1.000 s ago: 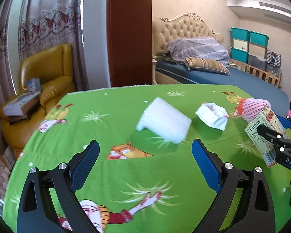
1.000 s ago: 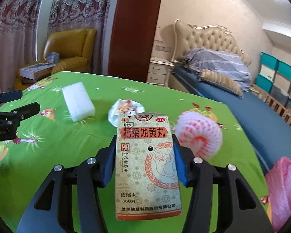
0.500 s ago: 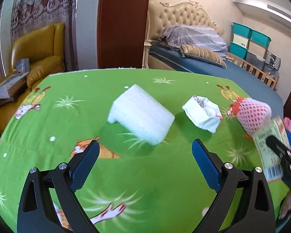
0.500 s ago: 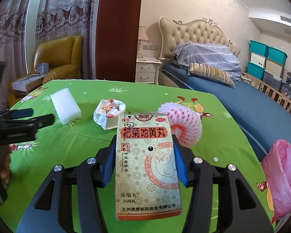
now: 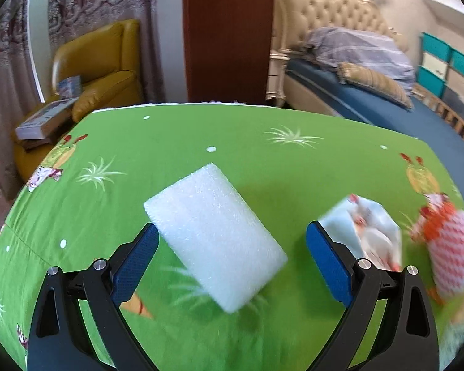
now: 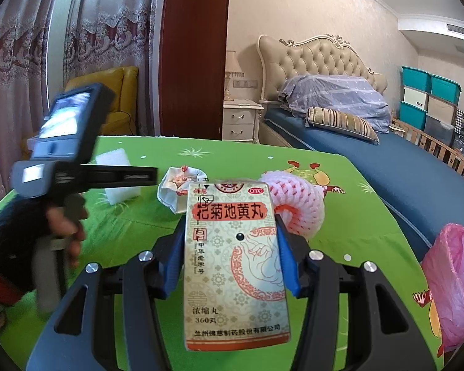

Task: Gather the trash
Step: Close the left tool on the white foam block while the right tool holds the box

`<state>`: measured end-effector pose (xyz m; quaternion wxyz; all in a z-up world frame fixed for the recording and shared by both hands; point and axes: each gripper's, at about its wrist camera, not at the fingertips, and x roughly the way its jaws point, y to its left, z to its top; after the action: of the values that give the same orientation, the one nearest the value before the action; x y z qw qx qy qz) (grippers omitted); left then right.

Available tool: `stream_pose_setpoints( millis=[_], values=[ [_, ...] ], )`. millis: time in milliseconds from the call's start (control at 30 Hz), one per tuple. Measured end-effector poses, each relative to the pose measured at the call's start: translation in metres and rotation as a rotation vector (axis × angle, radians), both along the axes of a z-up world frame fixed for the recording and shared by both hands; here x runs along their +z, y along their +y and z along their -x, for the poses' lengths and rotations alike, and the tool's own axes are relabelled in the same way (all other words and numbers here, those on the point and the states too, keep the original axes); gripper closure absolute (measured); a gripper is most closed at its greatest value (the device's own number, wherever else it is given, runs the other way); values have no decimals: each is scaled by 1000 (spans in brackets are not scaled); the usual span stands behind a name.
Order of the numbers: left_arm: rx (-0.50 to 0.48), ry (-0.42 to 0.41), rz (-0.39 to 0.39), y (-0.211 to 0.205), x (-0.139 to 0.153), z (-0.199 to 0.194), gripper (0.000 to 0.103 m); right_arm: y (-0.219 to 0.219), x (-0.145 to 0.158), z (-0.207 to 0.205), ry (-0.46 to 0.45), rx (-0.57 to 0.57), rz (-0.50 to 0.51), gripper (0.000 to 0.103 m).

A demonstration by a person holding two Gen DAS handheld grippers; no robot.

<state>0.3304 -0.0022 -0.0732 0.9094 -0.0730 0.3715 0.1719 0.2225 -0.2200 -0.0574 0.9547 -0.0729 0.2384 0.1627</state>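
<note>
We have one piece of trash in hand: the medicine box (image 6: 236, 262) is pinched tight between our right tongs (image 6: 230, 255) and is up off the table (image 6: 139, 225). It is not in the pink bag (image 6: 453, 287) yet, which waits at about 3 o'clock from the box, near the table edge. Three more bits sit on the green table: the white foam block (image 5: 215, 239), the crumpled paper (image 5: 369, 233) and the pink fruit net (image 5: 451, 252). So we think the job is only just started. Our left tongs (image 5: 230, 255) are spread wide and hold nothing. The foam block lies between the two blue pads (image 5: 136, 258), close to the left one, and we think it is the next thing to pick up. The left view shows the foam up close, with the paper at 3 o'clock from it and the net farther right, but no bag and no box. The right view shows the bag, the box, and our left hand (image 6: 63, 230) on the trigger.
</note>
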Motion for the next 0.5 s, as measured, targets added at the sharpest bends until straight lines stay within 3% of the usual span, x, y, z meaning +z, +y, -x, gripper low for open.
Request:
stream_pose_setpoints(
  millis=[100,167,333,500],
  values=[
    [19,39,2,3,-5,-9,13,-2,0,0,-1,1,-5,52],
    [13,34,-15,5,-3,-5,32,-1,-1,0,1,4,-3,52],
    [-114,-28,15,5,1,28,35,1,-1,2,-2,5,9,52],
    [-215,-99,-16,-3,10,74,35,4,-1,1,0,4,26,52]
  ],
)
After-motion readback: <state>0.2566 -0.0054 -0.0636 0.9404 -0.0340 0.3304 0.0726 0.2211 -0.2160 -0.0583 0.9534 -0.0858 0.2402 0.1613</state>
